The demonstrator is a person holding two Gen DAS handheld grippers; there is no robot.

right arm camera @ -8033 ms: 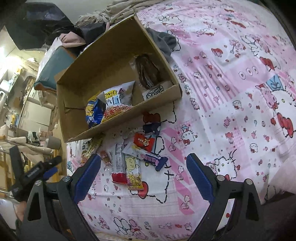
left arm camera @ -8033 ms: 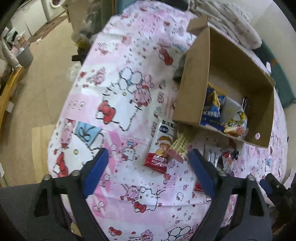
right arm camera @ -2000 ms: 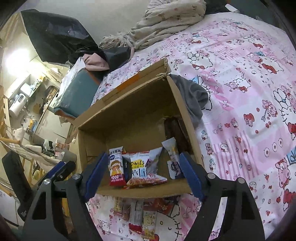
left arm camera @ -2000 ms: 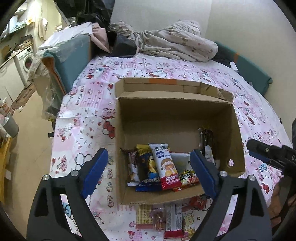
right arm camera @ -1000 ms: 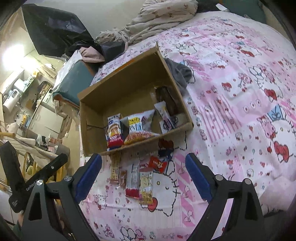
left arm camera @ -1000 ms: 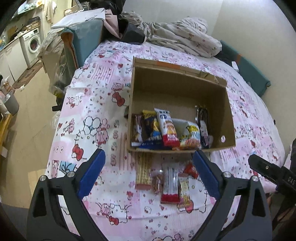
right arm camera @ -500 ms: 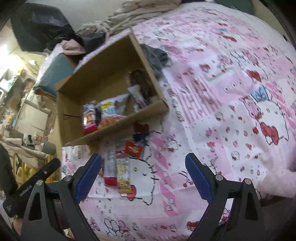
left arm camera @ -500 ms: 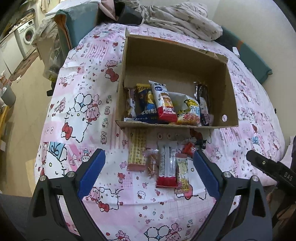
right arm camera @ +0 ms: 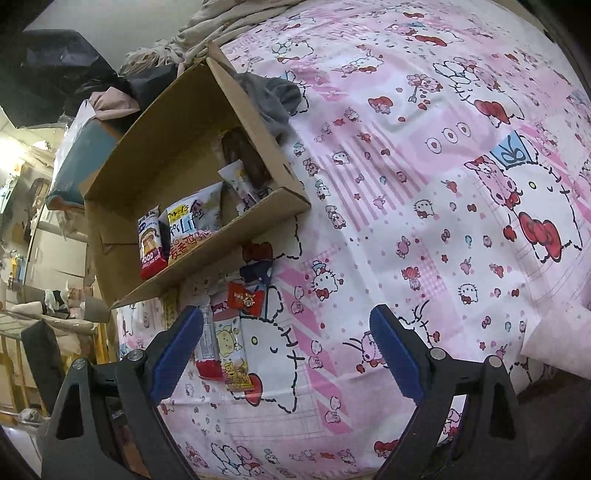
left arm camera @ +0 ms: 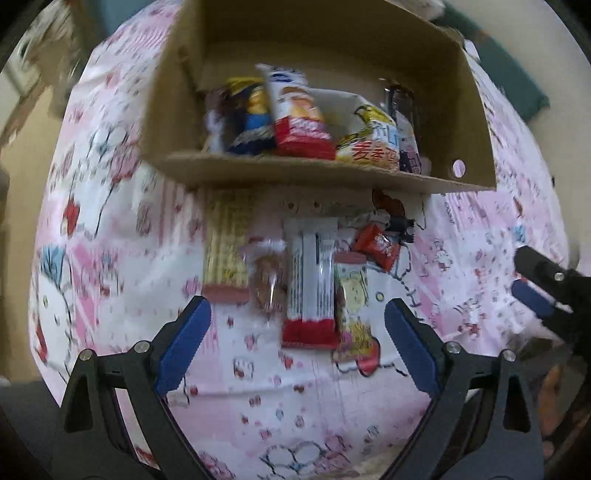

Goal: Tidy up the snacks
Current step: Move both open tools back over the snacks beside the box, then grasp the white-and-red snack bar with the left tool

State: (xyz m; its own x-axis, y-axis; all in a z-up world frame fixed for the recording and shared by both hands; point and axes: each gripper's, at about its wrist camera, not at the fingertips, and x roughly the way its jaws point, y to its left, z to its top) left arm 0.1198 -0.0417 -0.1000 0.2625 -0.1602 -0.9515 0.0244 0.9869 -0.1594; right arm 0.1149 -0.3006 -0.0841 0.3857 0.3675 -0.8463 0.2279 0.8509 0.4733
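Note:
An open cardboard box (left arm camera: 317, 175) (right arm camera: 177, 144) stands on the pink Hello Kitty bedspread and holds several snack packets, among them a red-and-white one (left arm camera: 297, 114) (right arm camera: 149, 242). Loose snacks lie in a row in front of it: a wafer pack (left arm camera: 225, 247), a small brown cookie pack (left arm camera: 267, 280), a silver-and-red bar (left arm camera: 310, 280) (right arm camera: 207, 350), a yellow packet (left arm camera: 352, 310) (right arm camera: 231, 352) and a small red packet (left arm camera: 376, 245) (right arm camera: 245, 297). My left gripper (left arm camera: 297, 345) is open and empty just in front of the row. My right gripper (right arm camera: 286, 354) is open and empty, right of the row.
The bedspread (right arm camera: 443, 184) stretches wide to the right of the box. A grey cloth (right arm camera: 273, 99) lies against the box's far right side. Crumpled bedding (right arm camera: 221, 33) and clutter lie beyond the box. The bed edge and floor (left arm camera: 22, 122) are to the left.
My left gripper has moved down and closer to the row of loose snacks, with motion blur. My right gripper has shifted slightly; both stay open and empty.

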